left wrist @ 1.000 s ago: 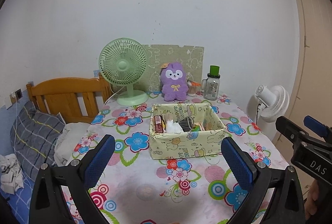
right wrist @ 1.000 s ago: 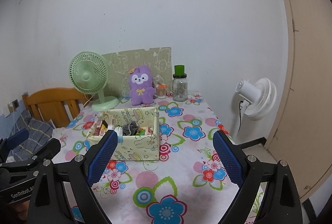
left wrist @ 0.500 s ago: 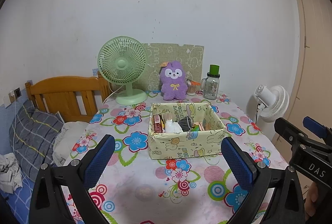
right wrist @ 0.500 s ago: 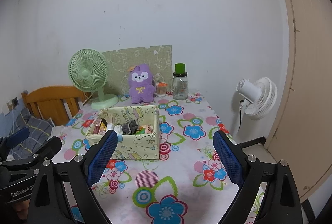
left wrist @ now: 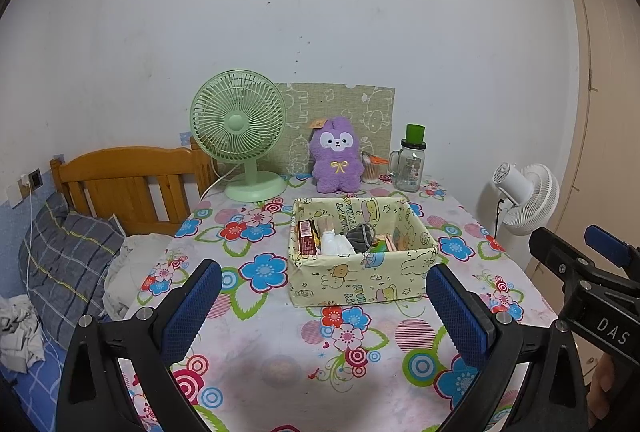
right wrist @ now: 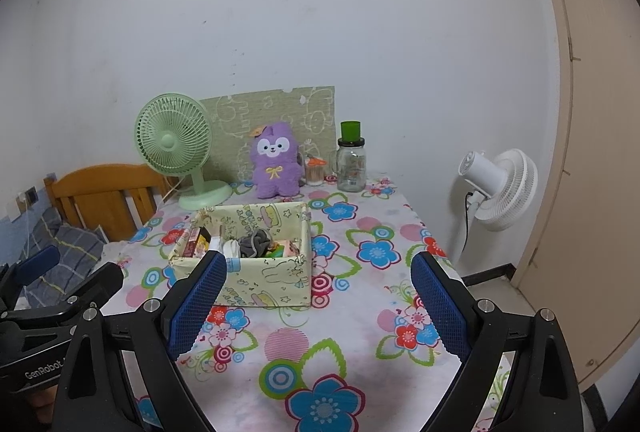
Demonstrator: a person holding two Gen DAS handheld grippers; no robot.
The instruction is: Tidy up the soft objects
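A yellow patterned fabric box (left wrist: 360, 278) (right wrist: 264, 282) stands mid-table, holding a grey soft bundle (left wrist: 361, 236) (right wrist: 255, 244), a white cloth (left wrist: 334, 244), a red packet (left wrist: 305, 238) and other small items. A purple plush toy (left wrist: 338, 159) (right wrist: 276, 161) sits upright at the back by the wall. My left gripper (left wrist: 320, 306) is open and empty above the near table, in front of the box. My right gripper (right wrist: 318, 302) is open and empty, right of the box's front.
A green desk fan (left wrist: 240, 131) stands back left, a glass jar with green lid (left wrist: 409, 163) back right. A white floor fan (left wrist: 524, 197) stands off the table's right edge. A wooden bed headboard (left wrist: 124, 183) and pillows (left wrist: 68, 264) lie left. The flowered tablecloth (left wrist: 280, 360) covers the table.
Both views have shifted slightly, as both grippers eased back and up a little. Both stay open and empty; nothing on the table moved.
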